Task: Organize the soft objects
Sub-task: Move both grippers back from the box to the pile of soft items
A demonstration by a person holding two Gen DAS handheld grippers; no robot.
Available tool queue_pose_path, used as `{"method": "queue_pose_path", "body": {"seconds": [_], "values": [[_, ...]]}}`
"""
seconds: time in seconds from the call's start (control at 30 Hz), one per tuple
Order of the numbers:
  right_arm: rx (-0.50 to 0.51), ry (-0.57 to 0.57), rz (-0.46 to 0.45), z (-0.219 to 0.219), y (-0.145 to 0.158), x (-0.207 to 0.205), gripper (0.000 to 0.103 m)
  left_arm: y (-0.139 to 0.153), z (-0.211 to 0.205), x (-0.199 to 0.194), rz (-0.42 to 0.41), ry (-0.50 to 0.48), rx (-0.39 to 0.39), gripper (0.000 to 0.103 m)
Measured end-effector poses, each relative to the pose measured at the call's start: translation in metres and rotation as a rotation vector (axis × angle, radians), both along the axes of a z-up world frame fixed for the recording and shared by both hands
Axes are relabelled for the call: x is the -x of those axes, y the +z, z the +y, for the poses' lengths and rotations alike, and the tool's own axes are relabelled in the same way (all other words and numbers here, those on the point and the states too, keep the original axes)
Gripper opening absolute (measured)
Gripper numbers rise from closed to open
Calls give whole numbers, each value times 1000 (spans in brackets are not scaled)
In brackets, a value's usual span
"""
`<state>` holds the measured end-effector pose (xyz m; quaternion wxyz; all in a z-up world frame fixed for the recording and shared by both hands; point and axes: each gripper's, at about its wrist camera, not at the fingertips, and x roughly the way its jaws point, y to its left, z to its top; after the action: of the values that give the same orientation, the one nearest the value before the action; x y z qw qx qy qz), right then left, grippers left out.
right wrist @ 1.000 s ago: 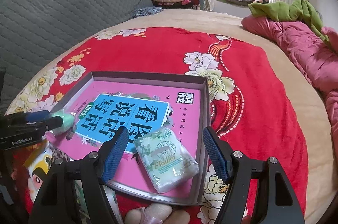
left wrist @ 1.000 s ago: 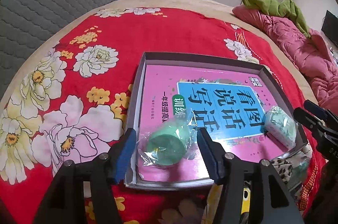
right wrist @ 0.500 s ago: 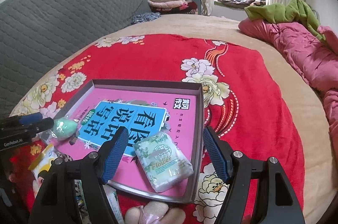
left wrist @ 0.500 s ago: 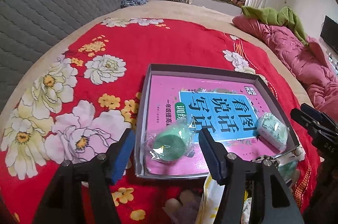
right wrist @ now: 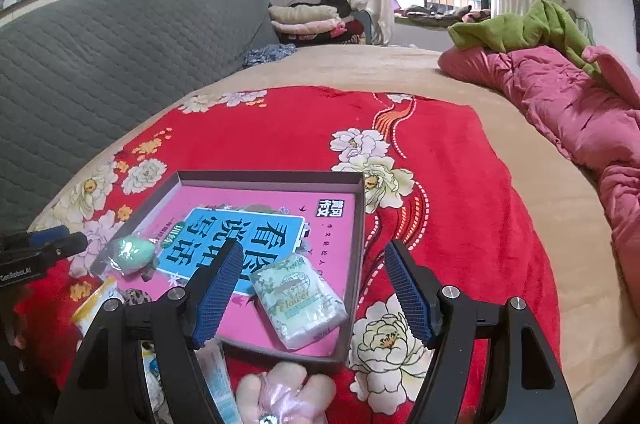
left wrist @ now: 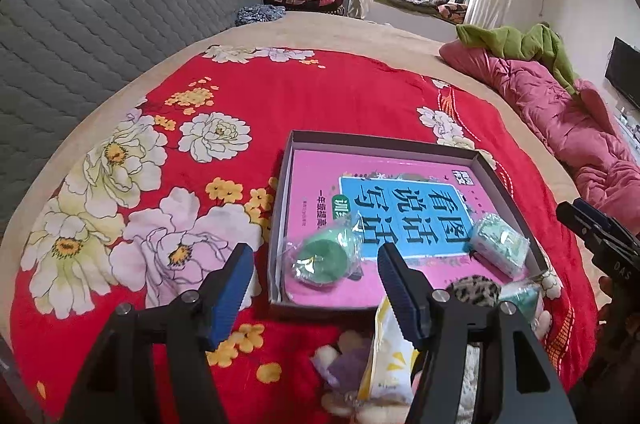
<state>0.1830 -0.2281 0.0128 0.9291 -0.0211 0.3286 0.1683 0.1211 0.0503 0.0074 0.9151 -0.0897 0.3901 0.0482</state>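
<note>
Between placements, by the look of it. Left tongs spread wide and empty, poised above the bed just short of the tray; right tongs likewise gaping, nothing between the pads. Neither pair touching anything.

Already inside the tray, on top of the pink book: a green sponge in clear wrap near the left front corner, and a tissue pack lying loose toward the right front corner, well apart from the sponge. Both free of the tongs.

Still outside, heaped on the red flowered blanket just before the tray's near wall: a yellow-and-white packet, a leopard-print piece, a pink plush thing, a further green wrapped item. Exact nature of several hard to tell.

Likely next: dipping back toward that heap, choosing one piece, closing gently since soft goods squash and crinkly wrap slips, then lifting clear over the tray wall. Worth picking the topmost item so the pile does not drag along.
</note>
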Motion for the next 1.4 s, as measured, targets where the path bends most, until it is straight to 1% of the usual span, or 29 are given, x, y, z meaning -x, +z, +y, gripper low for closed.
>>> {"method": "queue_pose_path", "body": {"seconds": [0.27, 0.4, 0.53, 0.73, 0.97, 1.17, 1.4], "values": [[-9, -13, 2, -5, 6, 23, 74, 9, -1, 20, -7, -9, 4, 64], [-31, -24, 18, -7, 6, 38, 74, 13, -1, 30, -6, -14, 1, 64], [-29, -26, 31, -5, 5, 57, 74, 16, -3, 43, -2, -26, -11, 64], [2, 18, 37, 7, 5, 92, 75, 16, -7, 61, 12, -45, -14, 64], [21, 50, 49, 12, 6, 121, 75, 18, -12, 76, 11, -59, -14, 64], [29, 55, 54, 9, 8, 136, 75, 17, -23, 87, 17, -92, -13, 64], [45, 65, 92, 9, 3, 148, 75, 12, -46, 98, 44, -169, -8, 64]]}}
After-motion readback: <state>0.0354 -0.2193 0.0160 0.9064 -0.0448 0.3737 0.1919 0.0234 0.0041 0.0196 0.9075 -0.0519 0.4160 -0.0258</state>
